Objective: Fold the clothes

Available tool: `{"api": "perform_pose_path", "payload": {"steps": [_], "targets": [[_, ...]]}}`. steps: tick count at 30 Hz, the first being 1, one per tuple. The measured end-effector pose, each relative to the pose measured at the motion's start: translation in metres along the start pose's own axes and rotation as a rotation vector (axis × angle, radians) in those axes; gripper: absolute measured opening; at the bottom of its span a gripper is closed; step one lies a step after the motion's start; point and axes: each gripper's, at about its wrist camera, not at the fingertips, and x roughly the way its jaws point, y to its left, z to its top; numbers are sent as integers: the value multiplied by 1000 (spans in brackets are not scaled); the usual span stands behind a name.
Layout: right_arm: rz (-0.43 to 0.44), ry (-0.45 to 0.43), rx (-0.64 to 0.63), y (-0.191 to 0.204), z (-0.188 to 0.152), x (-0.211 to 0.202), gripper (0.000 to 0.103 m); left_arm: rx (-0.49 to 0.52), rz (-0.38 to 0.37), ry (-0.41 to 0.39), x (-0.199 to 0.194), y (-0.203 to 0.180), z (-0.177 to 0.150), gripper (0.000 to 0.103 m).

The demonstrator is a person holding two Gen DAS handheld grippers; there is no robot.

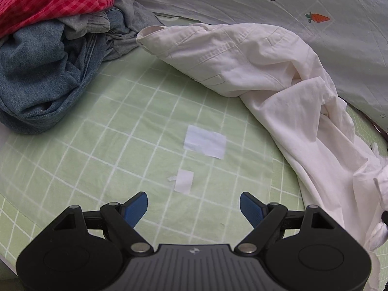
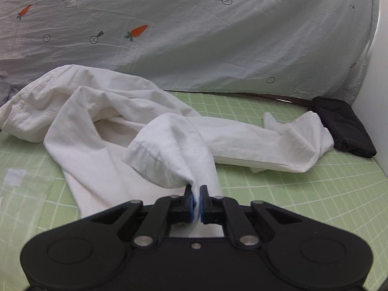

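1. The white trousers (image 2: 101, 121) are lying crumpled across the green grid sheet (image 2: 303, 181).
2. The right gripper (image 2: 197, 198) is pinching a trouser fold.
3. The left gripper (image 1: 193, 208) is hovering spread above the sheet.
4. The carrot-print cloth (image 2: 194, 36) behind is showing arrow-framed lettering too blurred to read.
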Motion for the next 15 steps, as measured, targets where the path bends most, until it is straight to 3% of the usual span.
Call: {"api": "perform_pose_path", "payload": {"steps": [4, 7, 11, 15], "targets": [[-149, 41, 107, -105, -4, 24, 5, -45, 9, -17, 8, -34, -9, 84], [-131, 46, 162, -174, -10, 42, 6, -88, 32, -28, 14, -51, -15, 84], [-193, 35, 0, -196, -11, 67, 6, -167, 74, -37, 20, -61, -19, 84], [-161, 110, 87, -219, -15, 97, 6, -251, 106, -69, 23, -60, -16, 84]]}}
